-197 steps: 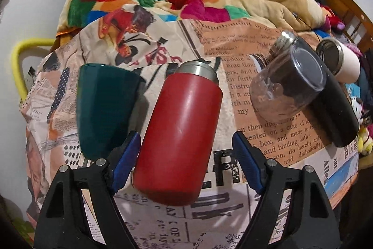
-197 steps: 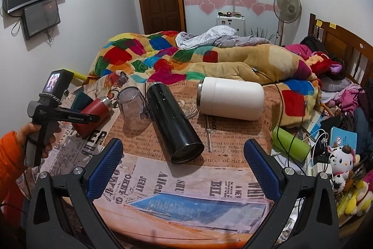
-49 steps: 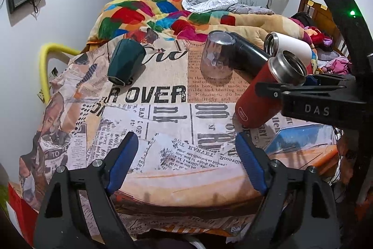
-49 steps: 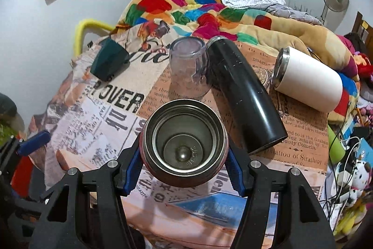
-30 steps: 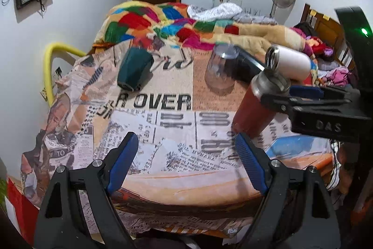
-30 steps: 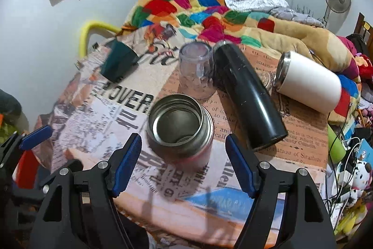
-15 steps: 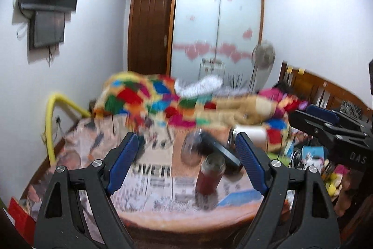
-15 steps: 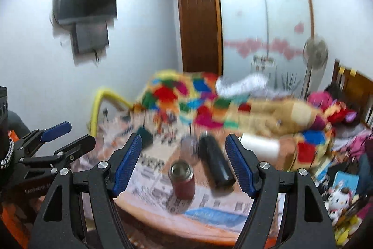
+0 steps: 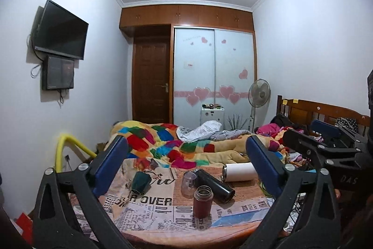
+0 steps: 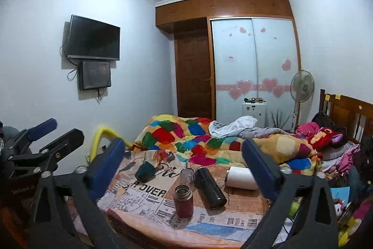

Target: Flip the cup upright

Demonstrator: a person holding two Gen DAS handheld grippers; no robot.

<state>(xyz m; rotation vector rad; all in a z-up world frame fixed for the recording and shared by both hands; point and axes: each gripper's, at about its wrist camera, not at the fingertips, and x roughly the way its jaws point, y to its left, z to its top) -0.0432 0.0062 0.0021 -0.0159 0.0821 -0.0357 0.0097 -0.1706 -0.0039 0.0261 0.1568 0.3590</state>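
The red steel cup (image 9: 202, 202) stands upright, mouth up, near the front of the newspaper-print table (image 9: 149, 214); it also shows in the right wrist view (image 10: 183, 201). My left gripper (image 9: 186, 167) is open and empty, held back from the table and well above it. My right gripper (image 10: 184, 166) is open and empty too, also pulled back. Each gripper shows at the edge of the other's view.
On the table lie a dark green cup (image 9: 140, 181) on its side, a clear glass cup (image 9: 188, 183), a black flask (image 9: 215, 186) and a white flask (image 9: 239, 171). A bed with a colourful quilt (image 9: 167, 144) is behind. A yellow rail (image 9: 67, 144) stands at the left.
The right gripper set the red cup upright on the table and let go. Both grippers then drew back and rose, so the table now sits small and low in both views.
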